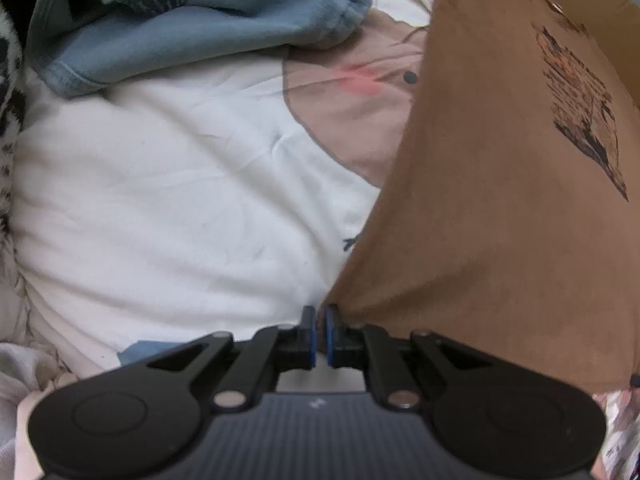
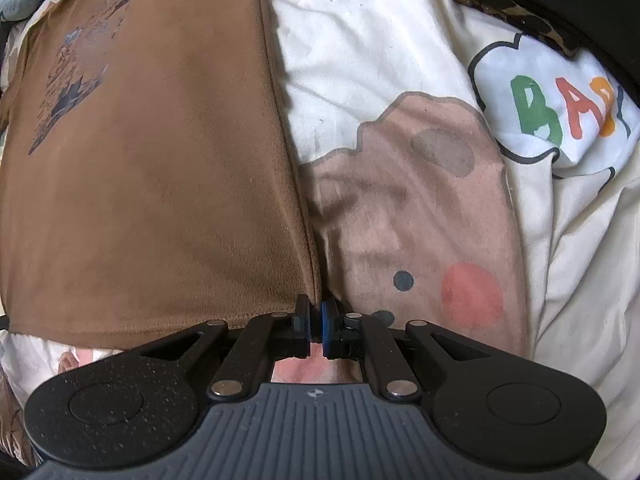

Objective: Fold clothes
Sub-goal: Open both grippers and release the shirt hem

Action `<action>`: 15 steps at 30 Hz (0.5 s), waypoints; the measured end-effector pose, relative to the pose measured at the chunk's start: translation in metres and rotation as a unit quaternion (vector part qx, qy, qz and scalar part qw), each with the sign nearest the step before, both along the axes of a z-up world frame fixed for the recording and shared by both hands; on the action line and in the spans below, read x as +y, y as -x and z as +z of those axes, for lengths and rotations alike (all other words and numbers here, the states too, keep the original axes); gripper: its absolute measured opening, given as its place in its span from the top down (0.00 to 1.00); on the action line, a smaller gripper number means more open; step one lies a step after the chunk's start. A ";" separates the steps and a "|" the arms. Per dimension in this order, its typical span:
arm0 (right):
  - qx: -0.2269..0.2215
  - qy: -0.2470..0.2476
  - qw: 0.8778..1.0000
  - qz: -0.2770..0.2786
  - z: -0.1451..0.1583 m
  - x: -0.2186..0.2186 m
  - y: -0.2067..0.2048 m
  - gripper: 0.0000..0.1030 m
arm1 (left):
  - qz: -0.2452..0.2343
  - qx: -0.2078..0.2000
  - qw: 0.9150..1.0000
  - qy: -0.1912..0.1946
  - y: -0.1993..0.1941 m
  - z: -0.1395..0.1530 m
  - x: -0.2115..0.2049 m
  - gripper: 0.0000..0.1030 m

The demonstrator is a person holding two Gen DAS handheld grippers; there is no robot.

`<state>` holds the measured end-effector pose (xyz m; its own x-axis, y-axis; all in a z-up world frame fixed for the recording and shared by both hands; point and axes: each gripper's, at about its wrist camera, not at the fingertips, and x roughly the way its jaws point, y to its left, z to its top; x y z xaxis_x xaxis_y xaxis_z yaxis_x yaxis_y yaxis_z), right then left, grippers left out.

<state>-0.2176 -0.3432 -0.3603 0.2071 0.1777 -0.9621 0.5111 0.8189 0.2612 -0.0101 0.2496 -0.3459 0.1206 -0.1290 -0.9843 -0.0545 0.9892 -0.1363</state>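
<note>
Both the left gripper and right gripper had fingers pinched on the brown T-shirt's hem corners, its length stretching away ahead over the cream bedding.

A home bedroom, likely — cartoon-printed bedding strewn with clothes, denim garment included.

right claw pinched on brown t-shirt corner, over cream cartoon-print bedding
</note>
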 end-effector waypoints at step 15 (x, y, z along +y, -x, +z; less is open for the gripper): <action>-0.060 -0.005 0.997 -0.054 0.075 -0.024 0.034 0.61 | 0.005 -0.038 0.999 -0.004 0.001 0.065 -0.006 0.43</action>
